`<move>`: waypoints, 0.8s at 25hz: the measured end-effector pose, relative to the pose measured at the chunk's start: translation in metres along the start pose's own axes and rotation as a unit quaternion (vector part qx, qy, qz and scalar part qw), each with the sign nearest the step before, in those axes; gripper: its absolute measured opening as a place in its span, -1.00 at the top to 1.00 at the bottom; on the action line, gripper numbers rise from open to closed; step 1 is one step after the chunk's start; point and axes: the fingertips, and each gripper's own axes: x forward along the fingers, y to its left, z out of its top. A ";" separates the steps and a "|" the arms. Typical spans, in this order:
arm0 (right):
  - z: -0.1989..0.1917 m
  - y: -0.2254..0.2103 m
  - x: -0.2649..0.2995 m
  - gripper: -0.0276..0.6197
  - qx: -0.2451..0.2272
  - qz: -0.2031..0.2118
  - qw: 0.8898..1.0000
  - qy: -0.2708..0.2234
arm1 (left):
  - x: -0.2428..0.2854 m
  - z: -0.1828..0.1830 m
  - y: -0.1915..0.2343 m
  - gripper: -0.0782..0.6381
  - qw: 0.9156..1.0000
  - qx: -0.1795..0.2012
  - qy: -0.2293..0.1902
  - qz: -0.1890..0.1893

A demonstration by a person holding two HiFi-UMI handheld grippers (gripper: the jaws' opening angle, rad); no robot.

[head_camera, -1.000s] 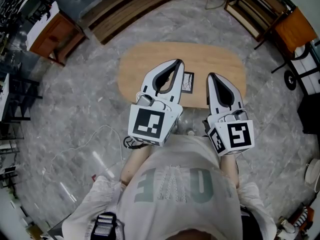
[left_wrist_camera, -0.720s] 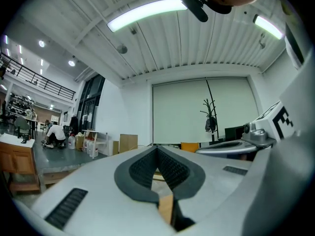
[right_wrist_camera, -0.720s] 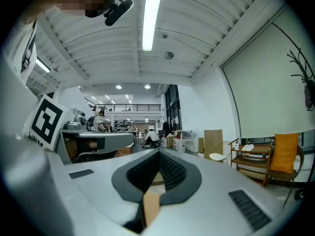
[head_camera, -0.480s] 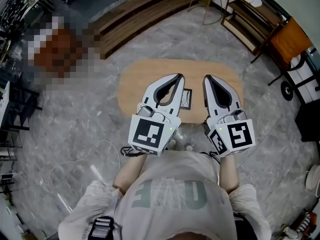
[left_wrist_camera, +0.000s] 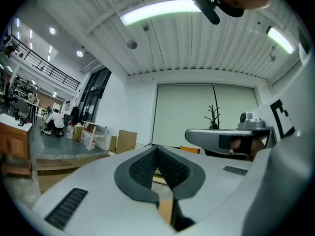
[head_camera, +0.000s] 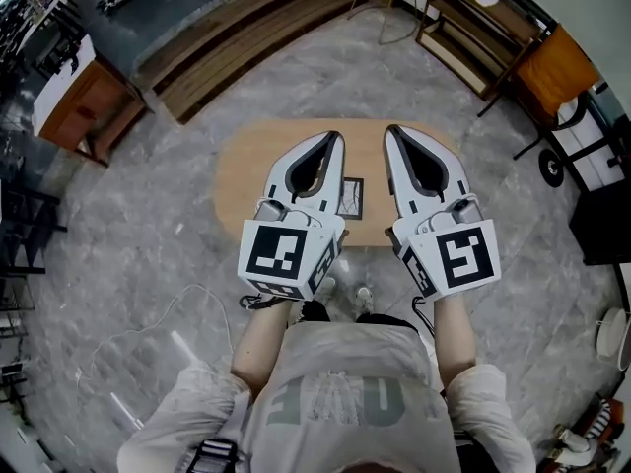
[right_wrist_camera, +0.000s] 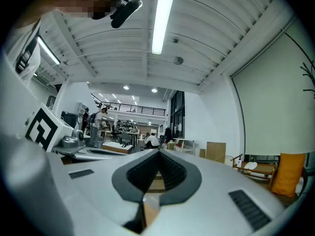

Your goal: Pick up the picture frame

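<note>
Picture frame [head_camera: 351,195]: small, rectangular, dark border around a pale insert, lying flat near the front edge of the oval wooden worktop [head_camera: 237,168], its left side hidden.

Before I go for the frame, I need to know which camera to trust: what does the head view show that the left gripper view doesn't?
Only the head view: the frame, lying flat on the table.
Only the left gripper view: a ceiling light, a cardboard box and a bare-branched plant.
Both: the left gripper, jaws shut and empty, with the right gripper beside it.
</note>
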 end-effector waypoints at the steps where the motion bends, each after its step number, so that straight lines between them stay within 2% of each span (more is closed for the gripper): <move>1: -0.001 -0.001 0.005 0.90 -0.005 0.000 1.000 0.001 | 0.005 -0.005 0.005 0.76 1.000 0.001 0.005 0.007; 4: -0.014 -0.006 0.020 0.90 -0.009 0.000 1.000 0.012 | 0.014 -0.024 0.020 0.76 0.999 0.022 0.025 0.037; 7: -0.039 -0.012 0.034 0.90 -0.006 -0.005 1.000 0.027 | 0.015 -0.053 0.040 0.76 0.997 0.019 0.044 0.062; 11: -0.091 -0.022 0.051 0.90 0.017 -0.010 0.999 0.039 | 0.019 -0.110 0.064 0.76 0.994 0.015 0.077 0.079; 15: -0.175 -0.031 0.048 0.90 0.042 -0.034 0.997 0.048 | 0.017 -0.193 0.080 0.76 0.989 0.011 0.108 0.105; 17: -0.228 -0.026 0.042 0.90 0.061 -0.045 0.995 0.066 | 0.012 -0.238 0.083 0.76 0.988 0.006 0.120 0.101; 20: -0.292 -0.020 0.033 0.90 0.080 -0.051 0.991 0.094 | 0.006 -0.289 0.085 0.76 0.986 0.017 0.125 0.105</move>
